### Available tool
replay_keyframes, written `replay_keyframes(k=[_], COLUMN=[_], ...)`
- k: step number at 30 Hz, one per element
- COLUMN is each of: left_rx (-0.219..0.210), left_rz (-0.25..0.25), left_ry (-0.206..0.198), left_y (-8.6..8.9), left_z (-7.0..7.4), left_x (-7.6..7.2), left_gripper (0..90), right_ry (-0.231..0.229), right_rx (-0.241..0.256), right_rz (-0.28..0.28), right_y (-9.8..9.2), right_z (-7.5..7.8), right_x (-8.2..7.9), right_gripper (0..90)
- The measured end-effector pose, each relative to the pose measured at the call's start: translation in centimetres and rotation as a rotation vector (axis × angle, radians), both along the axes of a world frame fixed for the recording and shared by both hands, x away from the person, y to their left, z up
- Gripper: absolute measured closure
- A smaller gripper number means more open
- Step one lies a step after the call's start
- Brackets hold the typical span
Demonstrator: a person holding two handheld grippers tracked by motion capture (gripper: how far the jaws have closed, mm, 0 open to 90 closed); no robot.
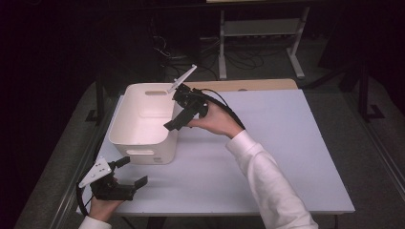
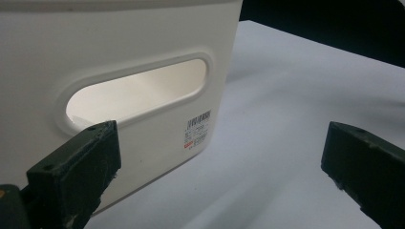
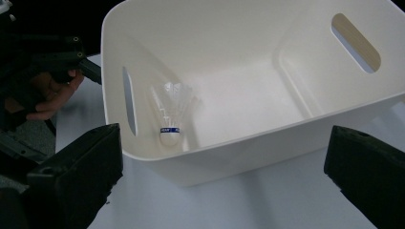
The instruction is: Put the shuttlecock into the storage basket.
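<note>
A white shuttlecock lies inside the white storage bin as the right gripper, jaws wide and empty, hovers over its rim, the placing apparently done and withdrawal next, while the left gripper waits open and empty beside the bin's handle slot.

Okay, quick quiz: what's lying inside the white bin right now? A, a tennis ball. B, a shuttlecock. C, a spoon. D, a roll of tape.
B: the right gripper view looks down into the white bin and shows a white feathered shuttlecock with a blue band above its cork, lying on the floor by the wall with a handle slot.
</note>
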State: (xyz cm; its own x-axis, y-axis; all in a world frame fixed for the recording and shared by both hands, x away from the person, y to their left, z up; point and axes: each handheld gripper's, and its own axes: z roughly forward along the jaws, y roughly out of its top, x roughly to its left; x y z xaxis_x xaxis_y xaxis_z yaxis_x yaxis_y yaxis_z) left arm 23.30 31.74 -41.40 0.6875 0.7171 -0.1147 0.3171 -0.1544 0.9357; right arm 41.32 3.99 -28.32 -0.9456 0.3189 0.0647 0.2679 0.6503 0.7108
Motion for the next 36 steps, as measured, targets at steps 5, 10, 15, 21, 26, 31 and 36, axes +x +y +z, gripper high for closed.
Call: replay_keyframes(k=[5, 10, 15, 21, 26, 31, 36], left_rx=[0.001, 0.001, 0.002, 0.003, -0.015, 0.008, 0.004], left_rz=[0.003, 0.004, 0.003, 0.007, 0.017, 0.014, 0.016], left_ry=[-0.001, 0.000, 0.000, 0.006, 0.006, 0.007, 0.006], left_y=[0.0, 0.0, 0.0, 0.0, -0.1, 0.0, 0.0], left_z=[0.0, 0.0, 0.0, -0.1, -0.1, -0.1, -0.2], left_x=[0.0, 0.0, 0.0, 0.1, 0.1, 0.1, 0.2], left_gripper=[0.0, 0.0, 0.0, 0.0, 0.0, 0.0, 0.0], right_ry=[0.001, -0.002, -0.007, -0.010, -0.020, -0.014, -0.025], right_rx=[0.008, 0.016, 0.027, 0.032, 0.038, 0.081, 0.105], right_rz=[-0.006, -0.014, -0.023, -0.039, -0.048, -0.056, -0.065], right_y=[-0.8, -1.6, -2.4, -3.4, -4.6, -5.8, -7.1], right_z=[-0.2, -0.3, -0.6, -0.9, -1.1, -1.2, -1.6], right_x=[-0.2, -0.3, -0.3, -0.6, -0.9, -1.4, -1.4], right_gripper=[0.0, 0.0, 0.0, 0.0, 0.0, 0.0, 0.0])
